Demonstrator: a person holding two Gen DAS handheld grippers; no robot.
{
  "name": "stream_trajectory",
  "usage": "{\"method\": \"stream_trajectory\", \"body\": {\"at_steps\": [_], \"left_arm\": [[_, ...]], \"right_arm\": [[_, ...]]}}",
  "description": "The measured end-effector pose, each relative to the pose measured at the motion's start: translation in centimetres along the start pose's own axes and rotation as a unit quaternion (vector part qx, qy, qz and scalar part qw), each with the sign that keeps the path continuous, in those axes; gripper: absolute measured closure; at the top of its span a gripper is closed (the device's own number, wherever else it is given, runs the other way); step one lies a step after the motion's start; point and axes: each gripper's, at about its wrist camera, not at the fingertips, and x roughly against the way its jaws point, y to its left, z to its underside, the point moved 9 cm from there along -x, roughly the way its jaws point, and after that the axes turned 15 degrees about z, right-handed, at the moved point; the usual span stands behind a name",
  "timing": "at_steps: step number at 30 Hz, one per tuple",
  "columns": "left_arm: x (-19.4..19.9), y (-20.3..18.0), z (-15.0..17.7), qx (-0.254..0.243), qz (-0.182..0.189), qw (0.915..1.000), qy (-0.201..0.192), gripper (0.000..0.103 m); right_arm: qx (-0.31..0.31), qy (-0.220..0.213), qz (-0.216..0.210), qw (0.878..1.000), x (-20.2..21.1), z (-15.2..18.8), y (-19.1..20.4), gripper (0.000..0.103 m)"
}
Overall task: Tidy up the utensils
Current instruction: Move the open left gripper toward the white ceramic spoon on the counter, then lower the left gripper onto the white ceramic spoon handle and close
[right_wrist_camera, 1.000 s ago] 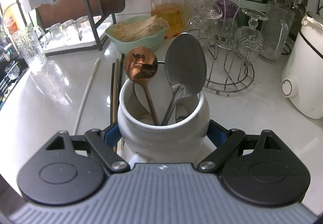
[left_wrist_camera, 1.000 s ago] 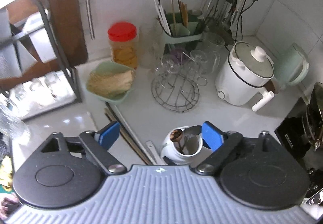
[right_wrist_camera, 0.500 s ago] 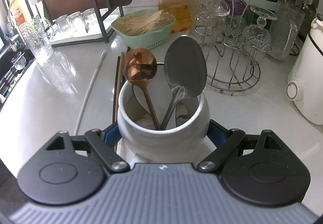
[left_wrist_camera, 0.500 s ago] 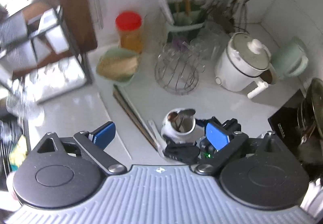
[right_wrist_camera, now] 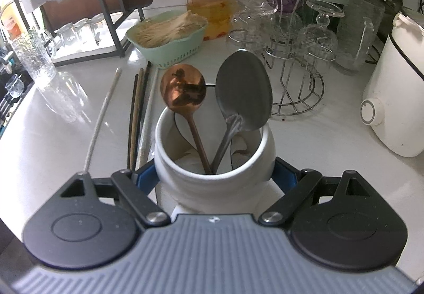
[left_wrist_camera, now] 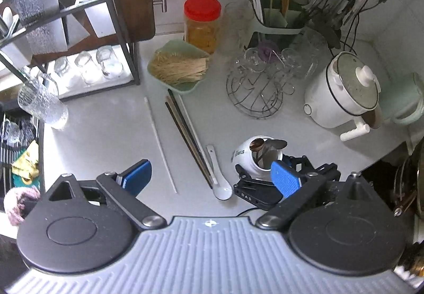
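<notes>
My right gripper [right_wrist_camera: 214,177] is shut on a white ceramic jar [right_wrist_camera: 212,161] standing on the counter. Its blue pads press the jar's two sides. A copper spoon [right_wrist_camera: 182,90] and a silver spoon [right_wrist_camera: 243,92] stand in the jar, bowls up. In the left wrist view the same jar [left_wrist_camera: 246,156] sits lower right of centre. My left gripper [left_wrist_camera: 212,177] hangs open above the counter, holding nothing. Under it lie a white ceramic spoon [left_wrist_camera: 220,177], dark chopsticks [left_wrist_camera: 188,137] and one white chopstick [left_wrist_camera: 160,143].
A green basket of thin sticks [left_wrist_camera: 180,70], a red-lidded jar [left_wrist_camera: 202,21], a wire glass rack [left_wrist_camera: 254,92] and a white cooker [left_wrist_camera: 341,90] line the back. A black dish rack [left_wrist_camera: 79,55] and a glass tumbler [left_wrist_camera: 42,103] stand left. A sink edge lies far left.
My left gripper has risen and rolled, so more counter, the ceramic spoon and the chopsticks now show beneath it. The right gripper keeps hold of the jar in place.
</notes>
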Motion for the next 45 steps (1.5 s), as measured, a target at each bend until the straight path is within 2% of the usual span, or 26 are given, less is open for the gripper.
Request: {"method": "stream_trajectory", "body": {"at_steps": [7,12,19,23,27,28,30,33,35,39,42,45], "left_arm": [[-0.6,-1.3,-1.0,0.016,0.013,0.9998,-0.002,0.005],[-2.0,-1.4,-1.8,-0.008,0.005,0.9998,-0.017,0.005],[-7.5,1.0,-2.0,-0.008,0.033,0.9994,0.011,0.005],[-11.6,3.1,-2.0,0.025,0.065,0.9972,0.025,0.007],[-16.0,5.1,-1.6,0.073,0.098,0.9915,0.044,0.022],[-17.3,5.6,-1.3,0.091,0.106,0.9887,0.054,0.032],[-19.2,6.2,-0.7,0.114,0.122,0.9835,0.07,0.042],[-21.8,6.8,-0.1,0.133,0.135,0.979,0.074,0.051],[-23.4,7.2,0.0,0.139,0.137,0.9777,0.078,0.053],[-25.9,7.9,0.4,0.132,0.121,0.9804,0.081,0.056],[-27.8,8.8,1.0,0.137,0.114,0.9797,0.09,0.063],[-28.9,9.6,1.4,0.144,0.104,0.979,0.1,0.063]], "right_arm": [[-0.005,0.002,0.003,1.0,0.3,0.5,-0.9,0.012],[-0.009,0.003,0.006,1.0,0.6,1.0,-1.4,0.012],[-0.014,0.006,0.01,1.0,1.0,1.6,-2.0,0.012],[-0.016,0.005,0.009,1.0,1.2,1.8,-2.4,0.012],[-0.019,0.006,0.012,1.0,1.3,2.1,-2.8,0.012],[-0.02,0.007,0.012,1.0,1.3,2.1,-2.9,0.012],[-0.022,0.008,0.014,1.0,1.4,2.3,-3.1,0.012],[-0.022,0.004,0.013,1.0,1.6,2.4,-3.2,0.012],[-0.022,0.003,0.013,1.0,1.6,2.5,-3.2,0.012],[-0.023,0.001,0.013,1.0,1.5,2.5,-3.3,0.012],[-0.023,-0.002,0.012,1.0,1.6,2.6,-3.4,0.012],[-0.019,-0.004,0.007,1.0,1.6,2.7,-3.4,0.012]]}}
